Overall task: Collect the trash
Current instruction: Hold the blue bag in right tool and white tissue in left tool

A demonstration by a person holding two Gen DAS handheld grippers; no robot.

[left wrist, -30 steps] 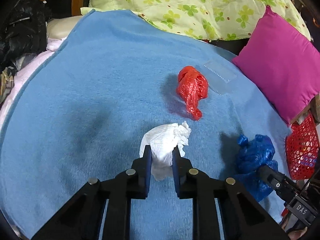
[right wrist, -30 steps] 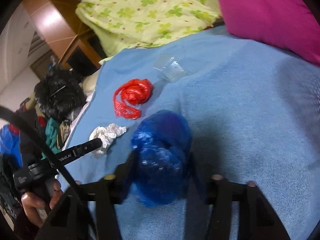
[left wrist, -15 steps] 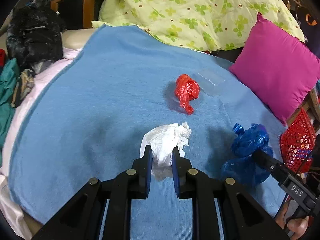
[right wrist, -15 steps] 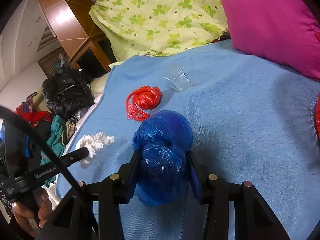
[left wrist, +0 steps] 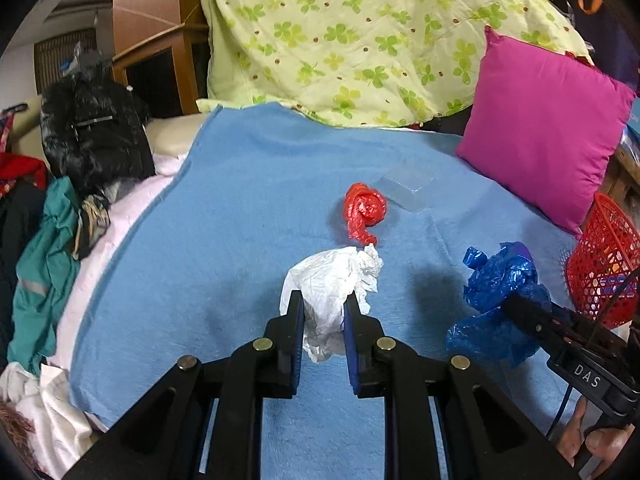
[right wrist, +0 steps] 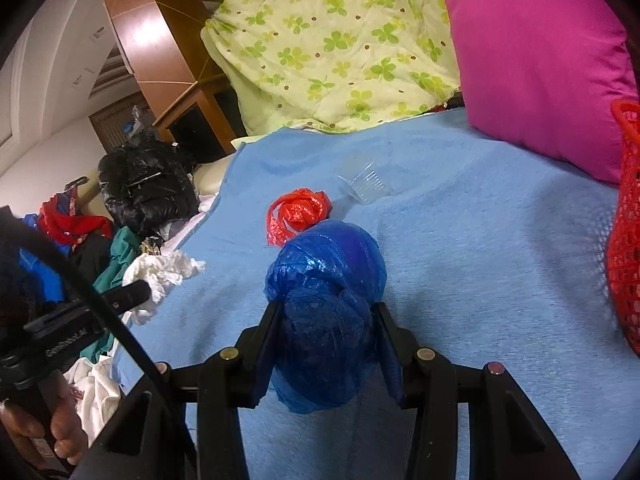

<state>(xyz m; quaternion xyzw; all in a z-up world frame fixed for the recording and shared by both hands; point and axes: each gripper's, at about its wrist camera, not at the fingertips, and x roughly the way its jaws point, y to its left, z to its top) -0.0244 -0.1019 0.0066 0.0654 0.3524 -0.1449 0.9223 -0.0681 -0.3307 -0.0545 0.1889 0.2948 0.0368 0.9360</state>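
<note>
Surface: a bed is seen, covered by a blue blanket, on which the trash is spread.
Background: beyond both tools, a green clover-print quilt is piled at the far end of the bed, and a magenta pillow is leaned to the far right.
Left tool: its fingers are pressed onto a crumpled white paper wad, which is pinched between them; the wad sticks out forward past the fingertips.
Right tool: its fingers are closed against the two sides of a crumpled blue plastic bag, which bulges out ahead of and below them.
Red plastic bag: it is laid on the blanket just ahead of the left tool, beyond the white wad, not held; from the right tool it is seen directly ahead, behind the blue bag.
Clear plastic container: it is laid a little farther than the red bag, to its right, apart from both tools.
Red mesh basket: it is placed to the right of both tools, near the lower corner of the pillow; some contents are seen through the mesh, but they cannot be identified.
Left side: to the left of the left tool, a black jacket and other clothes are heaped beside the bed.
</note>
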